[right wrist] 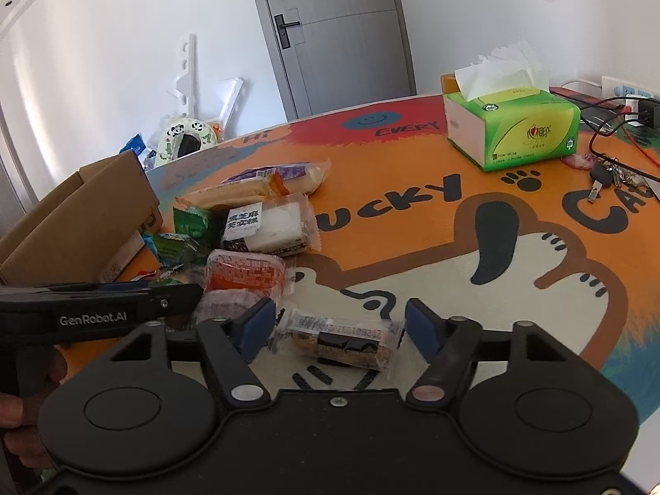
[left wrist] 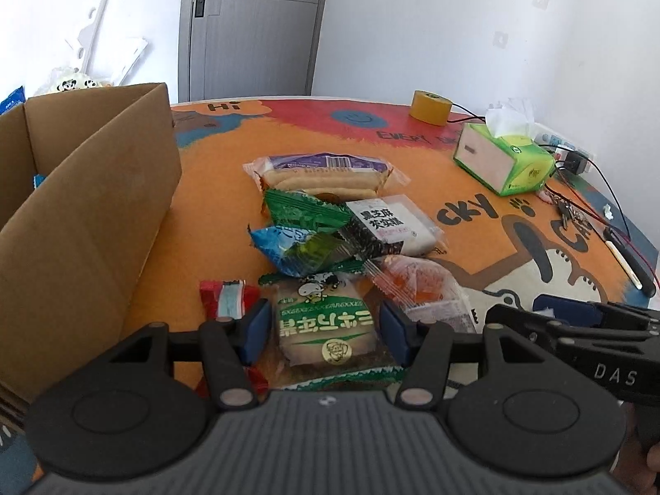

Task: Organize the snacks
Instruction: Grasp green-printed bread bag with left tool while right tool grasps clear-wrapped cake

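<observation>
On table (left wrist: 474, 189) | one cardboard box (left wrist: 82, 214) | one tissue box (left wrist: 503, 161)

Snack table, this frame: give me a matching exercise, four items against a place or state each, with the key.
Items:
1. green cow-print snack packet
2. clear-wrapped brown snack bar
3. tissue box
4. cardboard box

Places:
A. far right of the mat
B. between the left gripper's pads
C. left edge, flaps open
D. between the right gripper's open pads

Pairs: 1-B, 2-D, 3-A, 4-C
</observation>
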